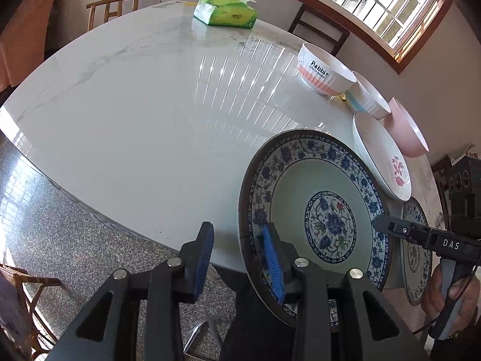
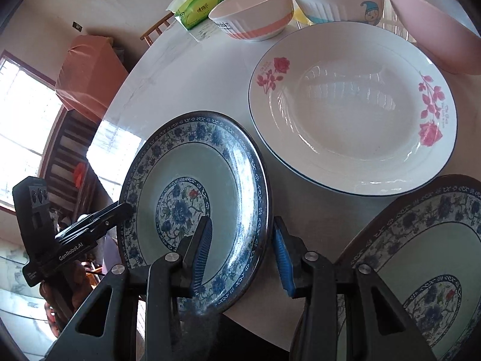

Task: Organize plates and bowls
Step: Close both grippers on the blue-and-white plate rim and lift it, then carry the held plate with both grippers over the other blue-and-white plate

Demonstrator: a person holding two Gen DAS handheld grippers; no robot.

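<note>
A blue-and-white flowered plate (image 1: 291, 186) (image 2: 186, 162) hangs tilted over the marble table's near edge. My left gripper (image 1: 240, 258) straddles its near rim: the right pad lies on the inner face, and a gap shows between the left pad and the rim. My right gripper (image 2: 242, 258) is shut on the opposite rim, one pad inside and one outside. Each gripper's tip shows in the other view, the right gripper (image 1: 387, 225) and the left gripper (image 2: 126, 207). A second flowered plate (image 2: 436, 246) (image 1: 416, 258) lies flat beside it.
A white rose plate (image 2: 351, 105) sits behind on the table (image 1: 135, 120). Behind it stand a Rabbit bowl (image 1: 324, 69), a blue-striped bowl (image 1: 369, 96) and a pink bowl (image 1: 405, 129). A green tissue pack (image 1: 225, 12) is far off. Two chairs (image 1: 114, 9) stand at the far side.
</note>
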